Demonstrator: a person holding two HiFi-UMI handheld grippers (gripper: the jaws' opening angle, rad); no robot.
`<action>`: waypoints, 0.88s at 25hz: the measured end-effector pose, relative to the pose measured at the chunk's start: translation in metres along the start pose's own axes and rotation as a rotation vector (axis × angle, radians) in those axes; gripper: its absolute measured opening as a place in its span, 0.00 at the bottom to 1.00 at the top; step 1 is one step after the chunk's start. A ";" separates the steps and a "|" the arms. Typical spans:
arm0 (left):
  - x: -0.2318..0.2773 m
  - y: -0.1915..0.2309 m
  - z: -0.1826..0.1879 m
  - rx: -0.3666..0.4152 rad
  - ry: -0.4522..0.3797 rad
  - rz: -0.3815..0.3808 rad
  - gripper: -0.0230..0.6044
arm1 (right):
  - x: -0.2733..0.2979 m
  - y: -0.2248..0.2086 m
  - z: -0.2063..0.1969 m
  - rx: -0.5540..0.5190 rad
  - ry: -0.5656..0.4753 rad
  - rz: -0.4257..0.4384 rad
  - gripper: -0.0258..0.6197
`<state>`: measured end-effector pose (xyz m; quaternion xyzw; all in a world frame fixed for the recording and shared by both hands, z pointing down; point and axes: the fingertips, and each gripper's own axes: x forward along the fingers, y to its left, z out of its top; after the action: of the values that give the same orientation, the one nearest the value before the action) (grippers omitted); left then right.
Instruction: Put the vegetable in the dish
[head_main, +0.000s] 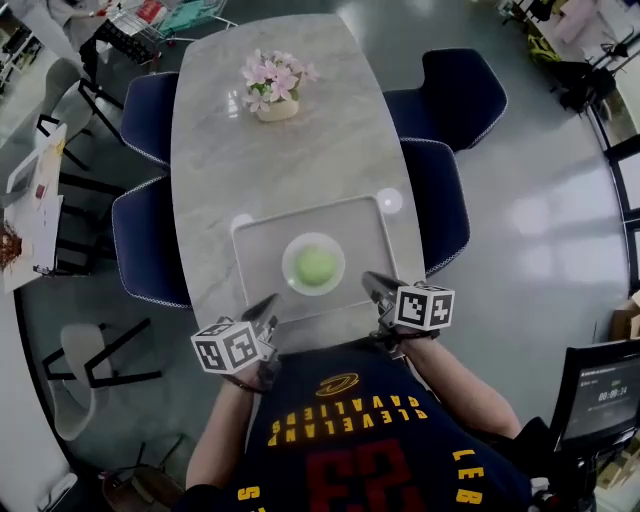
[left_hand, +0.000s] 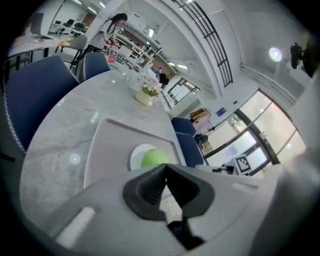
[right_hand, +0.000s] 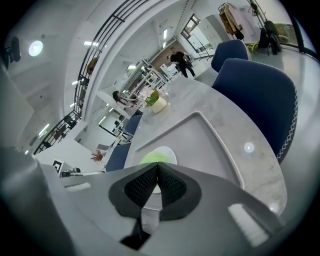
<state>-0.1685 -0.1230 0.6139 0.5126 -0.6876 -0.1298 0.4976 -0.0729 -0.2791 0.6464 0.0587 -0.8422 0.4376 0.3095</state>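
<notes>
A round green vegetable (head_main: 315, 265) lies in a small white dish (head_main: 296, 278) in the middle of a grey tray (head_main: 260, 250) on the marble table. The left gripper view shows the vegetable (left_hand: 153, 158) and the dish (left_hand: 136, 156) just past the jaw tips. In the right gripper view the vegetable (right_hand: 154, 158) rests on the dish (right_hand: 167, 152). My left gripper (head_main: 271, 304) hovers at the tray's near left edge, shut and empty. My right gripper (head_main: 372, 281) sits at the tray's near right edge, also shut with nothing in it.
A pot of pink flowers (head_main: 273, 86) stands at the far end of the table (head_main: 230, 160). Blue chairs (head_main: 150, 243) line both long sides. A monitor (head_main: 598, 392) is at the lower right. People stand far off in the room.
</notes>
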 end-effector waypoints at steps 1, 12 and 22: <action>0.000 -0.010 0.006 0.014 -0.009 -0.019 0.04 | -0.001 0.005 0.002 -0.005 -0.002 0.006 0.05; -0.022 -0.079 0.057 0.256 -0.115 -0.063 0.04 | -0.033 0.107 0.069 -0.192 -0.171 0.175 0.05; -0.068 -0.141 0.087 0.383 -0.340 -0.194 0.04 | -0.088 0.173 0.101 -0.436 -0.430 0.240 0.05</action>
<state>-0.1599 -0.1576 0.4379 0.6317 -0.7209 -0.1287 0.2545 -0.1141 -0.2666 0.4318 -0.0177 -0.9630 0.2579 0.0761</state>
